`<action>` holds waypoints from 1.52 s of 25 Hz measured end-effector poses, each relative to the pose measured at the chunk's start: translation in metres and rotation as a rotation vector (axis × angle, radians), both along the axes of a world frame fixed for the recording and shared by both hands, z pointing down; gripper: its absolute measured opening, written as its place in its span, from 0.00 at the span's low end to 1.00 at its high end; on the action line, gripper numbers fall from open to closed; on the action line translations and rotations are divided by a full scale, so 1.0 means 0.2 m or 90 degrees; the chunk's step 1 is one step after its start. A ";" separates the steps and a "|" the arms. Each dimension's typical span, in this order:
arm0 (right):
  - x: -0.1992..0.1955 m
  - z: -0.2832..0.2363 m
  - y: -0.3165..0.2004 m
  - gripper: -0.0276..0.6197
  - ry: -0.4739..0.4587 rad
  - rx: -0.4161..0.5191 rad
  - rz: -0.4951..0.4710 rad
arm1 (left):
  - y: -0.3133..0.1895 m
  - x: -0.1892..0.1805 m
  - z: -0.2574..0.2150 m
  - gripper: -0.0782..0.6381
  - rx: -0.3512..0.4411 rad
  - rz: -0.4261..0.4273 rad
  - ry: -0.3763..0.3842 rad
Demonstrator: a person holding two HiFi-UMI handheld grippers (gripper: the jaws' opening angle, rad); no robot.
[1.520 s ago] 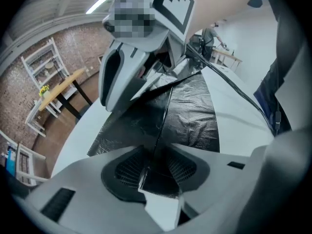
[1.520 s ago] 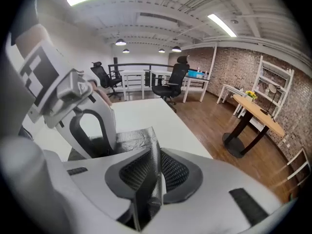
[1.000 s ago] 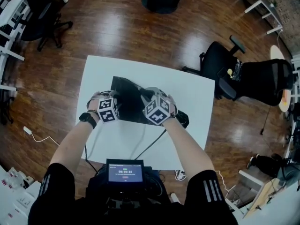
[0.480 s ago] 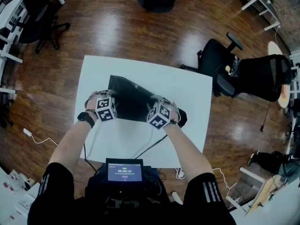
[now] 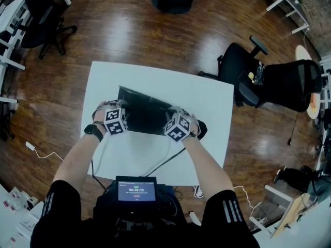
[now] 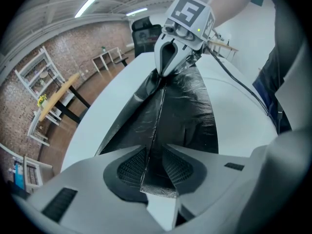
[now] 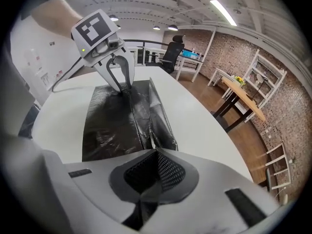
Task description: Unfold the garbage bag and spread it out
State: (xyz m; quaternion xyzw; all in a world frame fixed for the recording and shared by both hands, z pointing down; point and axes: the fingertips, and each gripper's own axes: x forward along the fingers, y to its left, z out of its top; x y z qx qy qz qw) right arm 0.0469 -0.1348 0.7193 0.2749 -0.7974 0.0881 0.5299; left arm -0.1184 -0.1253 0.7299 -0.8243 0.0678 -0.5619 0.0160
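The black garbage bag (image 5: 147, 115) lies partly folded on the white table (image 5: 155, 79). My left gripper (image 5: 120, 111) stands at its left end and my right gripper (image 5: 174, 111) at its right end. In the left gripper view a raised fold of the bag (image 6: 190, 111) runs between the left gripper's (image 6: 155, 147) pads. Those jaws have just been closing, but a gap shows beside the film. The fold leads to the right gripper (image 6: 163, 74). In the right gripper view the right gripper (image 7: 156, 152) has just closed and pinches the bag's (image 7: 109, 121) ridge. The left gripper (image 7: 120, 89) stands at the far end.
Black office chairs (image 5: 243, 76) stand by the table's right side, and another chair (image 5: 44, 14) is at the upper left. A black cable (image 5: 165, 159) crosses the table's near part. A small screen (image 5: 137, 190) sits at the person's chest. A round pedestal base (image 5: 173, 1) lies beyond the table.
My right hand has shifted right and down onto the bag's right end. The lifted middle of the bag has sunk and stretched wider. My left hand has kept its place.
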 end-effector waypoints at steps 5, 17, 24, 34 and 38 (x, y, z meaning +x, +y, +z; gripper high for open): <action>0.03 -0.10 -0.09 0.07 -0.029 0.038 0.024 | 0.01 0.00 0.00 0.22 -0.002 0.002 -0.006; 0.17 -0.06 -0.30 0.07 -0.023 0.053 0.083 | 0.01 -0.01 0.00 0.22 0.007 0.011 -0.020; 0.16 0.00 -0.37 0.07 -0.011 0.056 0.076 | 0.01 -0.01 -0.01 0.22 0.011 0.019 -0.033; 0.15 0.04 -0.39 0.08 -0.013 0.054 0.074 | -0.01 0.02 -0.08 0.26 0.003 -0.020 0.000; 0.15 0.04 -0.39 0.08 -0.015 0.056 0.074 | -0.07 0.09 -0.21 0.26 0.028 -0.045 0.046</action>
